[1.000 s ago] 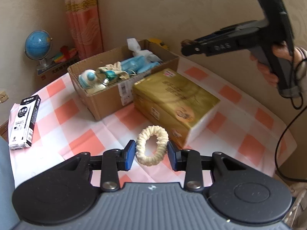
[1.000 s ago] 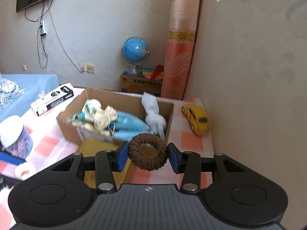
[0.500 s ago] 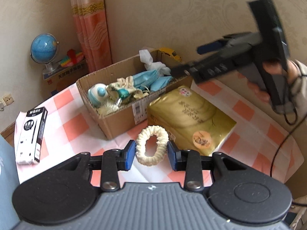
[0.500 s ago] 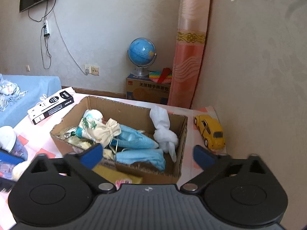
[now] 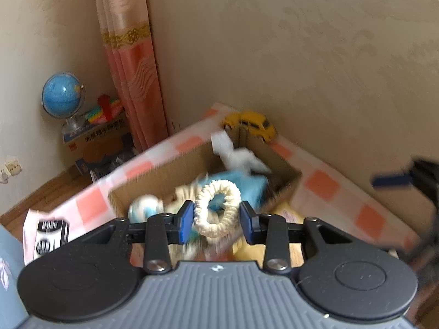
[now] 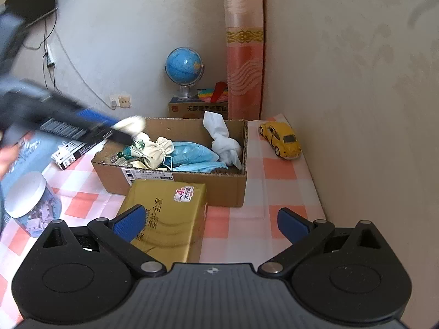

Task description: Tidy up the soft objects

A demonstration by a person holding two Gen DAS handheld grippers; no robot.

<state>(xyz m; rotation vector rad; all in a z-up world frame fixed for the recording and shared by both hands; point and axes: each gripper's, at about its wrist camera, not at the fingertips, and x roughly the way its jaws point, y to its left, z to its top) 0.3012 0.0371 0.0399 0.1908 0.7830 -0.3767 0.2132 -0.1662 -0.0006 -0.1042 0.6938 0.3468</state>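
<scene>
While pinched between the two blue pads of the left hand-held gripper (image 5: 216,216), cream scrunchie (image 5: 217,208) hangs ahead of the camera, over the open cardboard box (image 6: 192,183). Pads press on both sides of the ring. Seen from the right wrist as a blurred pale lump at the tip of that gripper, just above the box's near-left corner.

Right hand-held gripper (image 6: 211,223) wide open, nothing between its pads. Just ahead of it and a bit to its left, lying on the counter (image 6: 279,181) with the orange-and-white check cloth: gold tissue pack (image 6: 167,219), touching the front wall of the box. Beyond the pack, inside the box: white cloth (image 6: 223,139) standing at the far right side, blue face masks (image 6: 192,156) in the middle, small cream drawstring pouch (image 6: 153,148) to their left. A dark brown patch shows under the masks at the box's floor; cannot tell what it is.

Ahead and to the right of the right hand-held gripper, beside the wall: yellow toy car (image 6: 281,139), apart from the box. To the left, near: clear jar (image 6: 30,203) with a white lid. Farther left, beside the box: black-and-white carton (image 6: 71,153). Past the counter, on a carton on the floor: blue globe (image 6: 183,68).
</scene>
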